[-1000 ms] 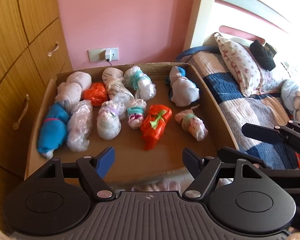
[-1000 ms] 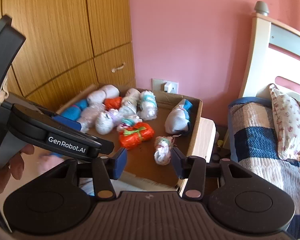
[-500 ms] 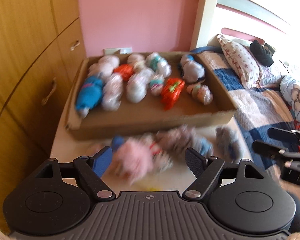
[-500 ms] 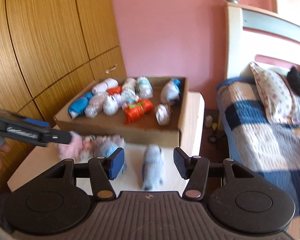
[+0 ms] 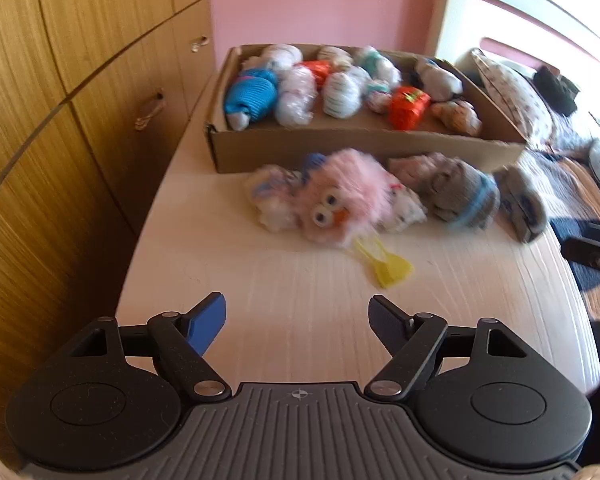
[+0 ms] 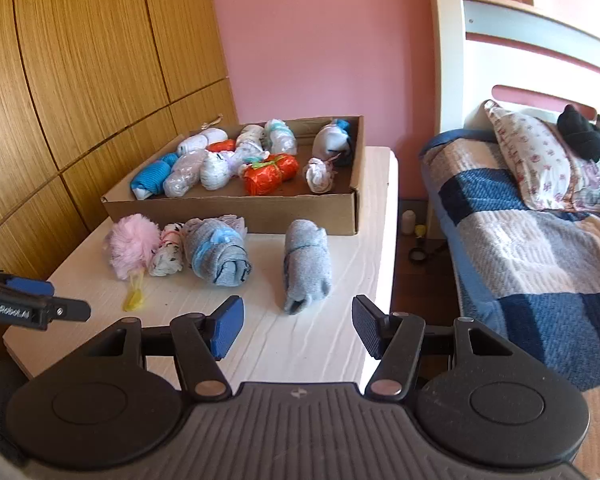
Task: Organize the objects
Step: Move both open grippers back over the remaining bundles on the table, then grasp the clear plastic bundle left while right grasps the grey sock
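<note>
A shallow cardboard box (image 5: pixel 340 148) (image 6: pixel 236 210) at the back of the white table (image 5: pixel 300 288) holds several rolled sock bundles. In front of it lie a pink fluffy toy (image 5: pixel 340 200) (image 6: pixel 130 244), a white patterned bundle (image 6: pixel 168 254), a grey roll with a blue band (image 5: pixel 456 192) (image 6: pixel 218 252) and a plain grey sock roll (image 5: pixel 524 208) (image 6: pixel 306 264). My left gripper (image 5: pixel 296 312) (image 6: pixel 60 302) is open and empty, short of the toy. My right gripper (image 6: pixel 298 320) (image 5: pixel 580 240) is opening, with nothing between its fingers, and the plain grey roll lies just ahead.
A wooden wardrobe (image 5: pixel 60 120) runs along the table's left side. To the right stands a bed with a patchwork quilt (image 6: pixel 520 240), a flowered pillow (image 6: pixel 540 160) and a white headboard (image 6: pixel 500 48). Small items lie on the floor (image 6: pixel 414 240) between table and bed.
Both grippers have pulled back from over the box toward the table's near edge, bringing the loose items in front of the box into view. The right gripper's fingers have spread wider.
</note>
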`<state>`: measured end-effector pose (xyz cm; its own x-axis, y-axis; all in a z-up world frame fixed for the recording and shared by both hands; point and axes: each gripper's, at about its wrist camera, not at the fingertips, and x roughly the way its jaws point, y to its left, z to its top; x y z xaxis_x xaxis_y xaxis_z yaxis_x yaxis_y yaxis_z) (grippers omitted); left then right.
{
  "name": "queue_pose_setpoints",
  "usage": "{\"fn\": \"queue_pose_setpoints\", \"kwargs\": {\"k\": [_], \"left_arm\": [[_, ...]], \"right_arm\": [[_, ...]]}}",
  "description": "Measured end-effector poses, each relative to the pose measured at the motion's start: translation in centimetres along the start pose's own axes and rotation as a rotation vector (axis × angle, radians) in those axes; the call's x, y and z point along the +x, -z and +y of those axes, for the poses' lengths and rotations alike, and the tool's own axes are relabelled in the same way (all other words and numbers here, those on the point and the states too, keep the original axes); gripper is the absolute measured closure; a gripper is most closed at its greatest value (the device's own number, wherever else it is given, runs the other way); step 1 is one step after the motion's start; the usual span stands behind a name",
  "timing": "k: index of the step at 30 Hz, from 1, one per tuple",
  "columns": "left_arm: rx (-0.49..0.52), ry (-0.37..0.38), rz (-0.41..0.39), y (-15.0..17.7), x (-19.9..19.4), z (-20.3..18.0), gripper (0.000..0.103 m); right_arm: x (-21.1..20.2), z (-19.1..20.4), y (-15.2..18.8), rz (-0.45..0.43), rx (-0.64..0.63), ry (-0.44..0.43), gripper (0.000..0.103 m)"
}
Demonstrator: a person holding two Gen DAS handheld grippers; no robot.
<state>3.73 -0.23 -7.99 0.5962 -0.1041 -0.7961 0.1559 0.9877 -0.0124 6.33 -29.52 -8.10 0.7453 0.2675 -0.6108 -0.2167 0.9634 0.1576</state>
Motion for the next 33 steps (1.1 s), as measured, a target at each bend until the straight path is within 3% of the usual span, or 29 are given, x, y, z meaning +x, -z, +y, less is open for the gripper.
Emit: {"fn": "queue_pose_setpoints", "kwargs": {"k": [12,17,26,29,30,33], "left_arm": [[-0.196,-0.016,0.001,-6.2,3.0,5.2,0.020],[-0.155,-0.038,0.017,-7.9,5.4,4.3,0.023],[-0.072,-0.030,0.035,-7.4,7.2,3.1,0.042],[-0.055,-0.036,0.026,-7.3,7.2,3.2,0.054],[-0.052,-0.035,0.024,-7.3,7.1,3.3,0.059],[-0.066,-0.029,0.023,-7.1,6.8,3.6,0.059]], "right_arm": [[0.4,-0.2,0.2,-0.025,0.006,-0.019,0.047],[0.6,0.0,0.1,-0.032,-0.013,-0.018,0.047],[3.1,-0.1,-0.9,-0.041,-0.023,-0.009,0.047],[4.2,0.2,-1.1,-0.041,-0.047,-0.007,0.049],[4.5,0.4,-1.2,-0.035,-0.054,-0.007,0.053],[5.2,0.5,-1.1,-0.007,-0.055,-0.009,0.064]]}}
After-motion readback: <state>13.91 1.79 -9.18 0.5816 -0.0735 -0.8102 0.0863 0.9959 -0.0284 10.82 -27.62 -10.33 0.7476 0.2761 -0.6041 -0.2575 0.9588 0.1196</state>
